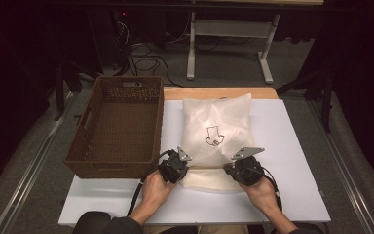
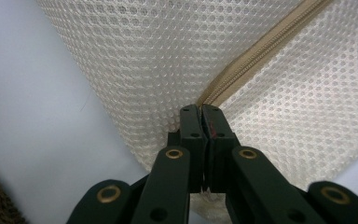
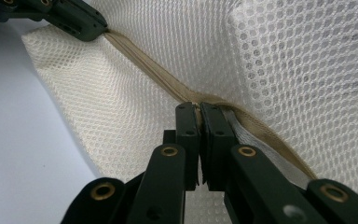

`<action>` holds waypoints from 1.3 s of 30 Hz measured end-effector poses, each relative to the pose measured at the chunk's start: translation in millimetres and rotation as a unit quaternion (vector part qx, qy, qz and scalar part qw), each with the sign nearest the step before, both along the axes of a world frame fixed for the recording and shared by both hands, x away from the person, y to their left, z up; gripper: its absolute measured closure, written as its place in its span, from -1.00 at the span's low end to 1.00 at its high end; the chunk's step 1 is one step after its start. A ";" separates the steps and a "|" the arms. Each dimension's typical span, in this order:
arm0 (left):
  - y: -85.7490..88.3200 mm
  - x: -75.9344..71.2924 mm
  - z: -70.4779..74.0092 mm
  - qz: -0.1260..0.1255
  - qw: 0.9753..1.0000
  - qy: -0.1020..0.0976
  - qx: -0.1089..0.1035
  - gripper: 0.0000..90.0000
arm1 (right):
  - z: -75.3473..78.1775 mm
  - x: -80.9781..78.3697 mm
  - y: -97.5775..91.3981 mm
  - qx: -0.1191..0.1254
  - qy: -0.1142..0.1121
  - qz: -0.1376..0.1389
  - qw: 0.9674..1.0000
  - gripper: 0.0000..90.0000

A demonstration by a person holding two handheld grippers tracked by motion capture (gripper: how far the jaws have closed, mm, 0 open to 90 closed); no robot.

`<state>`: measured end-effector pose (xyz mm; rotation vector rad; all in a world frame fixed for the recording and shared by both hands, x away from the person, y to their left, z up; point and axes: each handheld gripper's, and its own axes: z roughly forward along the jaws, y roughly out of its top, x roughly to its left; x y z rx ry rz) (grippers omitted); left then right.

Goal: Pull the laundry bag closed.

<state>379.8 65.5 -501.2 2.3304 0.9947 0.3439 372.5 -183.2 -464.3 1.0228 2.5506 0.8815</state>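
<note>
Brown wicker basket (image 1: 114, 127): stood left of the mesh bag (image 1: 216, 129), on the white surface (image 1: 292, 161). Left gripper (image 1: 178, 163): at the bag's near-left corner, jaws closed on the tan zipper (image 2: 256, 51). Mesh bag: flat, mid-surface. Right gripper (image 1: 237, 165): at the bag's near-right edge, jaws clamped on the same zipper.

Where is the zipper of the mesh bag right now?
The zipper runs along the near end of the mesh bag on the white board, right of the wicker basket, pinched between the left gripper and right gripper.
</note>
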 end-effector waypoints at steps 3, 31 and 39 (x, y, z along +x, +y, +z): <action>0.5 0.2 -0.2 -0.001 1.000 0.001 -0.002 0.96 | -0.9 -0.4 0.1 0.003 -0.001 -0.001 1.000 0.96; 3.3 2.9 -1.0 -0.001 1.000 0.013 -0.015 0.95 | 2.2 -3.7 -10.6 0.011 -0.006 -0.005 1.000 0.96; 3.2 2.5 -1.3 -0.001 1.000 0.012 -0.014 0.95 | 3.1 -4.6 -14.6 0.012 -0.008 -0.008 1.000 0.96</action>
